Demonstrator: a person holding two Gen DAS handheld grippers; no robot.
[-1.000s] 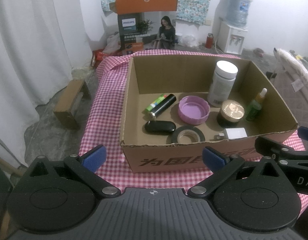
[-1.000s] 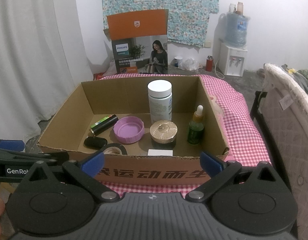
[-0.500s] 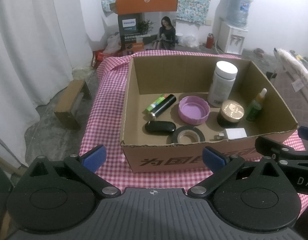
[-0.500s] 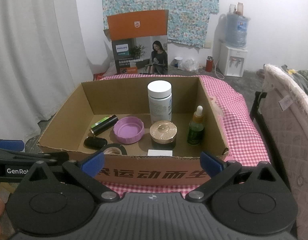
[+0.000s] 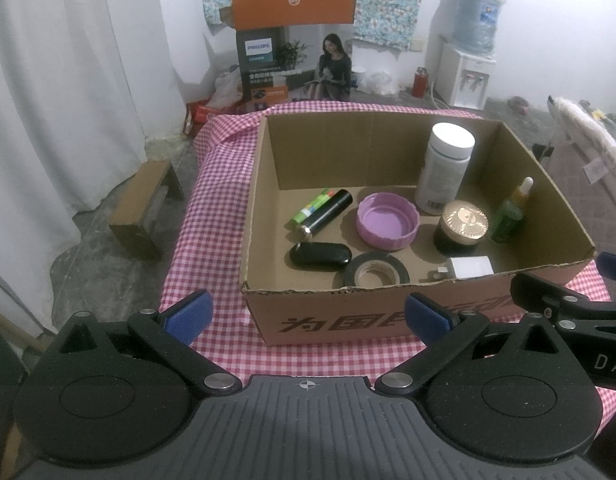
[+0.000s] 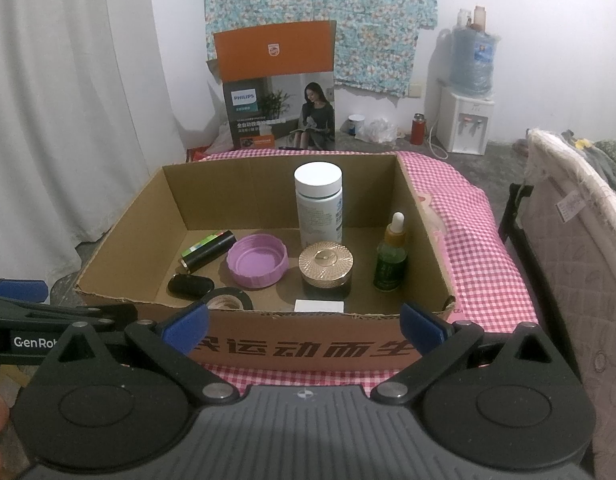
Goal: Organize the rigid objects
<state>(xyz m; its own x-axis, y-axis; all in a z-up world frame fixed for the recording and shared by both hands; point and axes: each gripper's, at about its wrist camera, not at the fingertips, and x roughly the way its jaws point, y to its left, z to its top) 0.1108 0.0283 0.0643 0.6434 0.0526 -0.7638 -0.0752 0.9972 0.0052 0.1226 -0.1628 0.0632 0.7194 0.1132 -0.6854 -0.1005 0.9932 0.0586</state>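
An open cardboard box point(image 5: 387, 320) point(image 6: 308, 350) stands on a pink checked cloth. Inside it are a white bottle point(image 5: 445, 168) point(image 6: 319, 202), a purple lid point(image 5: 387, 226) point(image 6: 258, 260), a gold-lidded jar point(image 5: 461, 226) point(image 6: 325, 266), a green dropper bottle point(image 5: 511, 216) point(image 6: 391, 260), a black tube point(image 5: 327, 214) point(image 6: 208, 250), a black case point(image 5: 319, 254) point(image 6: 190, 284), a tape roll point(image 5: 375, 274) point(image 6: 228, 300) and a white adapter point(image 5: 469, 267) point(image 6: 319, 305). My left gripper point(image 5: 308, 314) and right gripper point(image 6: 304, 322) are open and empty, in front of the box's near wall.
A Philips carton point(image 6: 278, 88) stands behind the table. A water dispenser point(image 6: 465, 120) is at the back right. A mattress point(image 6: 579, 264) lies to the right. A small wooden stool point(image 5: 146, 208) and a white curtain point(image 5: 56, 92) are to the left.
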